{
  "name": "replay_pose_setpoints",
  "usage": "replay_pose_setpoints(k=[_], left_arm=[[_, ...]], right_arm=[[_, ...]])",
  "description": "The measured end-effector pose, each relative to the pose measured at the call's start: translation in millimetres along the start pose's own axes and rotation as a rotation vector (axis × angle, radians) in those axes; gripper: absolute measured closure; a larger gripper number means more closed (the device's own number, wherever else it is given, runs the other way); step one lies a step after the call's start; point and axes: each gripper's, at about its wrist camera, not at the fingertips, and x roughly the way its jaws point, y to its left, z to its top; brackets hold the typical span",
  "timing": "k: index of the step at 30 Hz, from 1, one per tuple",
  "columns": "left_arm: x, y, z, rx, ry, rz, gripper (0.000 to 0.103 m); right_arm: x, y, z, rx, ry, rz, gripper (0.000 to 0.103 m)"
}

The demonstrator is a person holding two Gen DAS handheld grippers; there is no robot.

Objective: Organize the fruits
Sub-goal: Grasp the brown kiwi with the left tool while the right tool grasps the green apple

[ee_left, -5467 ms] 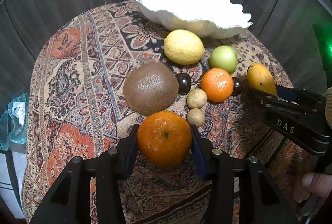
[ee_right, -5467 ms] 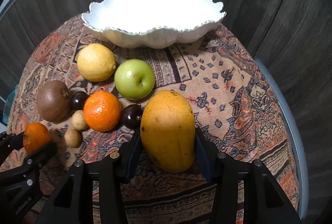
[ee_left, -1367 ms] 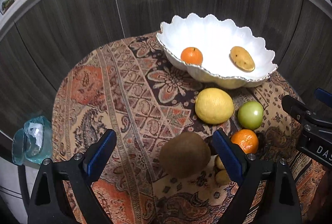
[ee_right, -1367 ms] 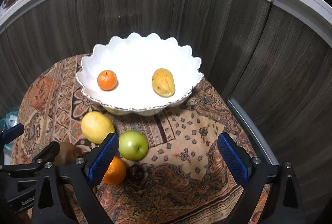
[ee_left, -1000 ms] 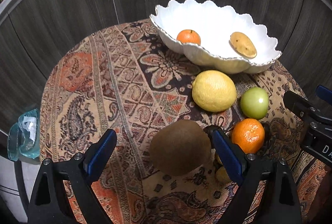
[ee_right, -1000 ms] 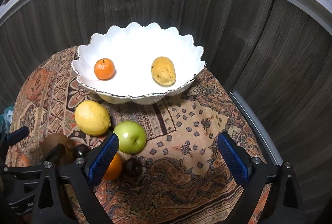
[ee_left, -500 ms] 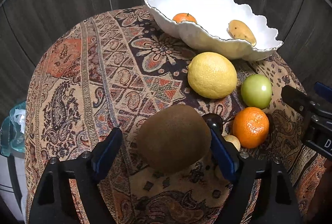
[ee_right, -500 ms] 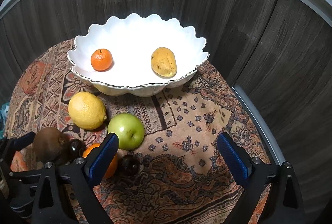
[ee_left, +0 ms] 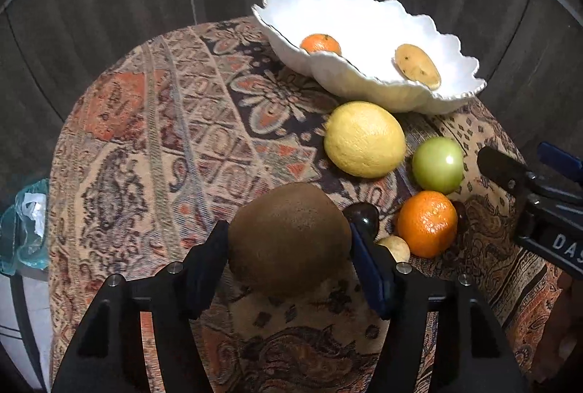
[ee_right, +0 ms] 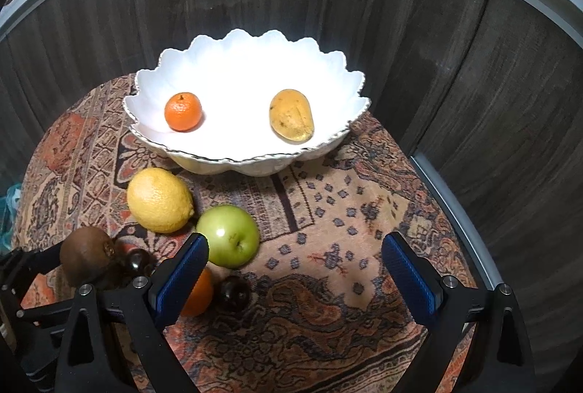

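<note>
Since a second ago the left gripper has been dropping down around the kiwi, and its jaws are now closing with the kiwi between them; the pads look to be right at its sides, though a firm grip is not yet certain. The kiwi is sitting on the patterned cloth, just beside a dark plum and near the lemon. The right gripper is hovering with its jaws wide and holding nothing, above the green apple. A mandarin and a mango are already lying in the white bowl. The step in hand seems to be picking up the kiwi. Next, the jaws are probably needing to finish clamping, then lifting it clear of the neighbouring plum and carrying it over the bowl's rim.
</note>
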Motion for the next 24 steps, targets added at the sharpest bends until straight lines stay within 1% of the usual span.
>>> replay_pose_setpoints(k=[6, 9, 11, 13, 16, 18, 20, 21, 22, 23, 24], left_arm=[[-8, 15, 10, -0.023, -0.035, 0.036, 0.039], [-8, 21, 14, -0.038, -0.039, 0.043, 0.039], [-9, 25, 15, -0.045, -0.042, 0.046, 0.039], [-8, 27, 16, -0.049, -0.040, 0.047, 0.039], [-8, 28, 18, -0.052, -0.040, 0.046, 0.039], [-7, 28, 18, -0.054, -0.038, 0.044, 0.039], [-7, 29, 19, -0.056, -0.035, 0.044, 0.039], [-7, 28, 19, -0.055, -0.036, 0.044, 0.039], [-7, 28, 20, -0.054, -0.036, 0.043, 0.039], [-7, 27, 20, -0.054, -0.037, 0.043, 0.039], [-7, 27, 21, -0.055, -0.037, 0.043, 0.039]], right_arm=[[15, -3, 6, -0.033, 0.026, 0.025, 0.006], [29, -3, 7, -0.060, 0.064, 0.048, 0.010], [38, -1, 7, -0.069, 0.088, 0.061, 0.020], [44, 2, 6, -0.072, 0.104, 0.067, 0.024], [49, 6, 5, -0.080, 0.110, 0.073, 0.026], [53, 8, 4, -0.084, 0.125, 0.083, 0.030], [60, 10, 2, -0.080, 0.151, 0.102, 0.037], [62, 10, 2, -0.075, 0.156, 0.112, 0.040], [63, 10, 2, -0.073, 0.156, 0.121, 0.043], [63, 11, 2, -0.078, 0.156, 0.132, 0.050], [64, 12, 2, -0.083, 0.155, 0.132, 0.052]])
